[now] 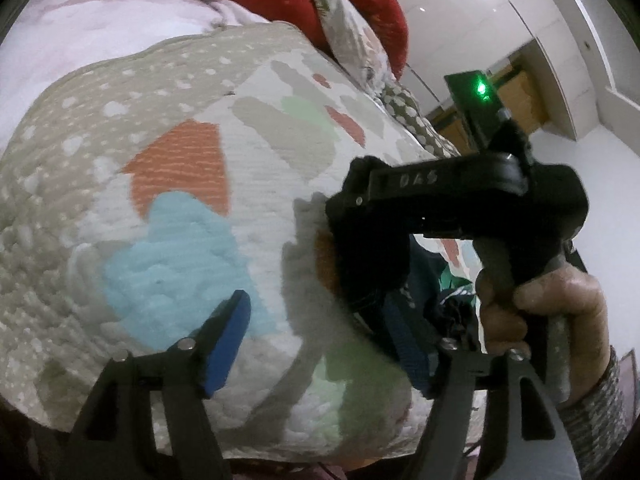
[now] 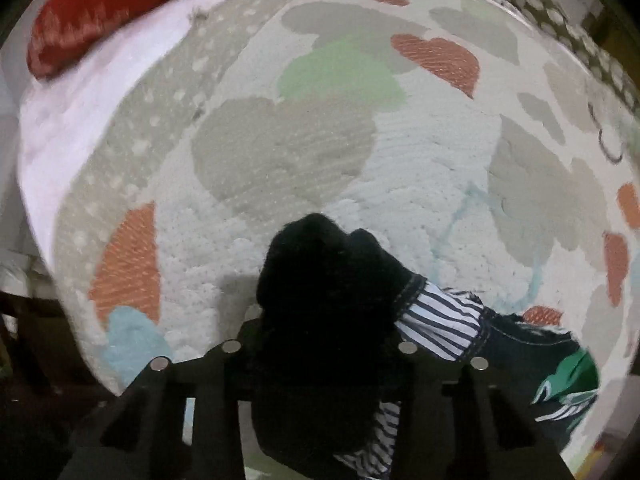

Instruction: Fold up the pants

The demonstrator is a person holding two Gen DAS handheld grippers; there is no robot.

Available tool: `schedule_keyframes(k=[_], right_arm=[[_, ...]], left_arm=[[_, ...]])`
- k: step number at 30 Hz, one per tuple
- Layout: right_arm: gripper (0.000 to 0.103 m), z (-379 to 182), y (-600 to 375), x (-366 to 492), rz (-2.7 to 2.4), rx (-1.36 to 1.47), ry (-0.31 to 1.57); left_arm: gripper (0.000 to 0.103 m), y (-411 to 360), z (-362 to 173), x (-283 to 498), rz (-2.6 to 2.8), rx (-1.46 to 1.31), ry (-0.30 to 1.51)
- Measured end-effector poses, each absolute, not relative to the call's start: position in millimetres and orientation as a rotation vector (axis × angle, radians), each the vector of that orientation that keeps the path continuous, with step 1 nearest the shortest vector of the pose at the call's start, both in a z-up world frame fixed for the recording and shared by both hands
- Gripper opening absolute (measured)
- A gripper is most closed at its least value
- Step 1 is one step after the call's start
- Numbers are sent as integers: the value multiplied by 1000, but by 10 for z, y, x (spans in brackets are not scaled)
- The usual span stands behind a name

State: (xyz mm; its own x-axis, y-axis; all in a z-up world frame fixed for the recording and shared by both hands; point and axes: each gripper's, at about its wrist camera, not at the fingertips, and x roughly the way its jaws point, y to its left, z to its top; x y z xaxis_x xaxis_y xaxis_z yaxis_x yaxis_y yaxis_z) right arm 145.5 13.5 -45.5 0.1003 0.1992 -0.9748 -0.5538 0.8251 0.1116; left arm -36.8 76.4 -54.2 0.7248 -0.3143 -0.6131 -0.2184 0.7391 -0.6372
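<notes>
The pants [image 2: 320, 312] are dark, with a striped lining [image 2: 440, 320] and a green patch. In the right wrist view they are bunched between my right gripper's [image 2: 320, 344] fingers, which are shut on the dark cloth just above the patterned quilt [image 2: 280, 140]. In the left wrist view my left gripper [image 1: 316, 340] is open over the quilt [image 1: 180, 200], with blue pads [image 1: 228, 344] wide apart and nothing between them. The right gripper [image 1: 376, 292] sits just beyond its right finger, held in a hand [image 1: 540, 312], with dark pants cloth [image 1: 436, 280] under it.
Red pillows [image 1: 376, 20] and a pale pink sheet [image 1: 100, 20] lie at the far end of the bed. A red pillow [image 2: 112, 4] also shows in the right wrist view. The bed edge drops to a white floor [image 1: 580, 168] on the right.
</notes>
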Motion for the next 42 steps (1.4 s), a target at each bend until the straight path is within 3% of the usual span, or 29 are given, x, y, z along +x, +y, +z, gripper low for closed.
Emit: schedule_keyframes(k=[6, 7, 8, 10, 21, 28, 32, 36, 42], right_arm=[[38, -318, -110, 1478, 647, -175, 1361], [38, -289, -142, 1462, 663, -162, 1355], [38, -250, -156, 1465, 675, -152, 1350], [37, -181, -219, 1458, 701, -121, 1337], [37, 177, -1237, 1301, 806, 194, 1195], [42, 98, -2422, 1209, 733, 376, 1118], [63, -184, -2949, 1182, 614, 433, 1138], [65, -251, -3418, 1090, 514, 492, 1101], [65, 231, -3592, 917, 602, 611, 857]], left_arm=[[72, 397, -450, -58, -65, -579, 787], [66, 350, -456, -4, -58, -551, 795], [38, 303, -465, 49, -57, -533, 814], [8, 217, -491, 154, -102, -531, 880], [9, -582, -2, 98, -171, -385, 864], [26, -1140, 68, 130, -251, -298, 905], [52, -1086, 143, 93, -261, -309, 887], [53, -953, 208, 208, -209, -337, 874], [53, -1071, 102, 440, -175, -291, 899]])
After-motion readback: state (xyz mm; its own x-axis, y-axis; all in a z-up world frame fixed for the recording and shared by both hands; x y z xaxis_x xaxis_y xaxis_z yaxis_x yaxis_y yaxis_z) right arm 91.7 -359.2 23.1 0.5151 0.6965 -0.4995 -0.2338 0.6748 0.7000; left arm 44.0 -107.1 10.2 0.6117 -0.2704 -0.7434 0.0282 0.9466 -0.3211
